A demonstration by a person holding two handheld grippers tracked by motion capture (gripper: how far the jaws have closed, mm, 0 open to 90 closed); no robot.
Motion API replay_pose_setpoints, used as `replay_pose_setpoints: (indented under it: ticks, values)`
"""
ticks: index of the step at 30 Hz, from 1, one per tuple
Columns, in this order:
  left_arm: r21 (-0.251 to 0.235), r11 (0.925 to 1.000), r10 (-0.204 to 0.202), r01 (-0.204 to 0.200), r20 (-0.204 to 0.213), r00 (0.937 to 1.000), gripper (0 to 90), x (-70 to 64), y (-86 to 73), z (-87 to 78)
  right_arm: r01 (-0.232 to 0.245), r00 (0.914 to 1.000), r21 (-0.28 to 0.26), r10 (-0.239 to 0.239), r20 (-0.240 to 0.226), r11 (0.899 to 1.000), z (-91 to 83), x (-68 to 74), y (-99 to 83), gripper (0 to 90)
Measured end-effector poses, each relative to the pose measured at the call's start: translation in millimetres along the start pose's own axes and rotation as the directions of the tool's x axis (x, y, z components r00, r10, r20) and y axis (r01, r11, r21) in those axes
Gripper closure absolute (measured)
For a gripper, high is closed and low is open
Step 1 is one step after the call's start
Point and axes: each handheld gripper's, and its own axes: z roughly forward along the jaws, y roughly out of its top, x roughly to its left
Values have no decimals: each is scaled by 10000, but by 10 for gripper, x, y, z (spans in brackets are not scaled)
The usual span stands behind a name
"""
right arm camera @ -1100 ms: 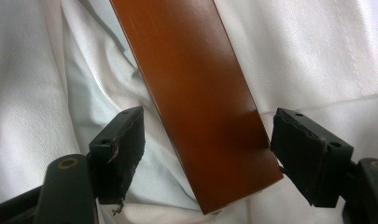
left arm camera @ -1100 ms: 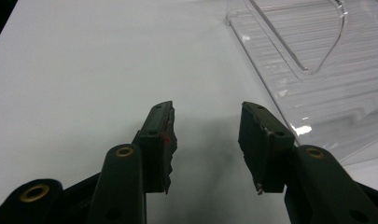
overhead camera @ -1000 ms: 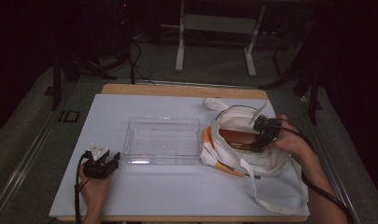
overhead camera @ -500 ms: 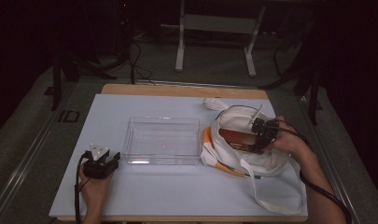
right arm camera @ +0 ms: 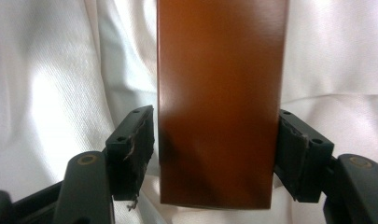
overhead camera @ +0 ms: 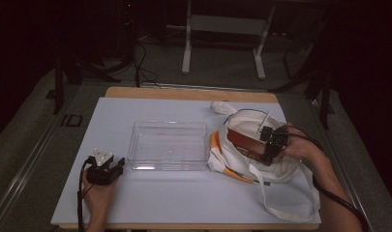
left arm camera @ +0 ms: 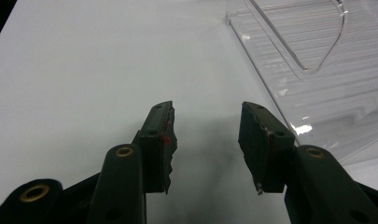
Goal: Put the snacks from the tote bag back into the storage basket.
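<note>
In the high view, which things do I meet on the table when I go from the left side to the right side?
Left gripper → clear plastic container → white cloth bag → brown box → right gripper. The box and the right gripper lie over the bag.

Smooth brown box [right arm camera: 221, 93], white cloth bag [overhead camera: 280, 169], clear plastic tray [overhead camera: 168, 145].

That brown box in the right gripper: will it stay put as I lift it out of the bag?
The flat brown rectangular box looks rigid with straight edges, so probably won't buckle. Its glossy faces may slip between the right gripper jaws. The soft white cloth bag will likely drag along.
</note>
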Motion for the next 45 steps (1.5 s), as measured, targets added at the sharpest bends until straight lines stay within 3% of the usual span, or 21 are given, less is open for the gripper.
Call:
replay_pose_setpoints:
  ticks: [12, 22, 32, 40, 45]
  values:
    - [-5, 10000, -9, 9, 2, 10000, 557, 1, 0, 0, -316, 9993, 139, 318, -182, 9994, 156, -57, -2, 346]
    - [-26, 10000, -24, 24, 3, 10000, 556, 1, 0, -2, -412, 9986, 663, 434, -318, 9969, 300, -93, 28, 367]
    - [-31, 10000, -8, 8, 1, 10000, 556, 0, -1, -3, -480, 9983, 676, 501, -297, 9966, 303, -100, 22, 407]
    - [-35, 10000, -22, 22, 5, 10000, 556, 1, -1, -3, -200, 9998, 497, 202, -37, 9986, 278, -81, 14, 426]
    - [-31, 10000, -16, 16, 8, 10000, 556, 0, 0, -2, -165, 9997, 546, 174, -149, 9984, 255, -66, -12, 429]
